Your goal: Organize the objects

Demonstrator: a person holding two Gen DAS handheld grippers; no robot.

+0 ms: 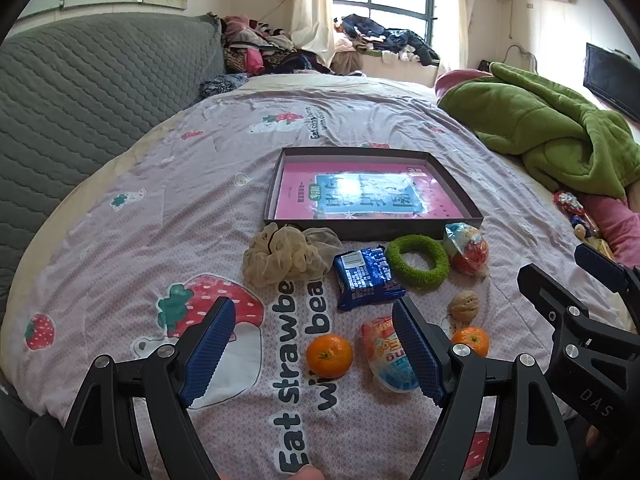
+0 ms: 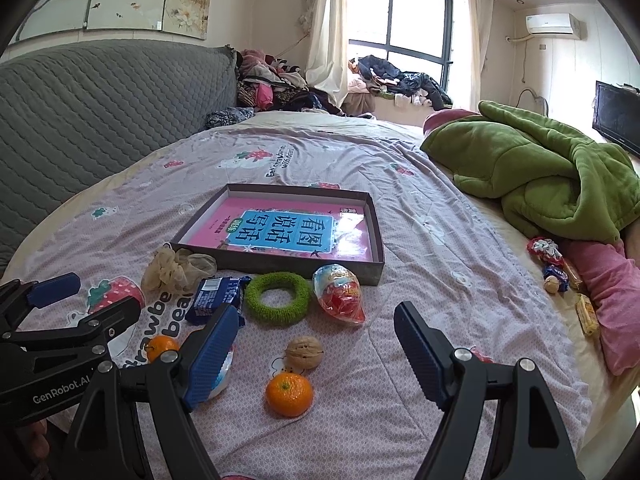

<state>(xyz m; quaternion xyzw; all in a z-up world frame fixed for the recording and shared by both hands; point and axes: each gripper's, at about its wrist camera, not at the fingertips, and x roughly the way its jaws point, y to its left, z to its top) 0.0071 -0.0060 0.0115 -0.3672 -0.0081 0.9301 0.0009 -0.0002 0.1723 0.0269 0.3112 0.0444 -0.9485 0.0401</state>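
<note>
Pink bedsheet (image 1: 160,216) with strawberry pictures covers a big bed, and a green blanket (image 1: 552,136) is bunched up on the far right side. On the sheet lies a flat dark box (image 1: 374,227) with a pink book (image 1: 372,196) lying inside it. Just in front of the box sit a beige scrunchie (image 1: 280,258), a blue snack pack (image 1: 366,276), a fuzzy green ring (image 1: 418,262) and a clear egg toy (image 1: 468,250) with red bits in it. The blue pack touches the green ring. Closer to us are a walnut (image 1: 464,305), two small oranges, one on the left (image 1: 329,355) and one on the right (image 1: 471,340), and a second egg-shaped treat (image 1: 388,356) with orange and blue on it. The left gripper (image 1: 316,350) has its two blue pads wide apart and holds nothing; the left orange shows between its fingers, and the second egg treat sits just by its right finger. The right gripper (image 2: 316,354) is spread wide too and holds nothing, with the walnut and the right orange showing between its fingers. More small snacks (image 2: 560,276) lie well apart near a pink cloth (image 2: 604,292) at the right edge.
</note>
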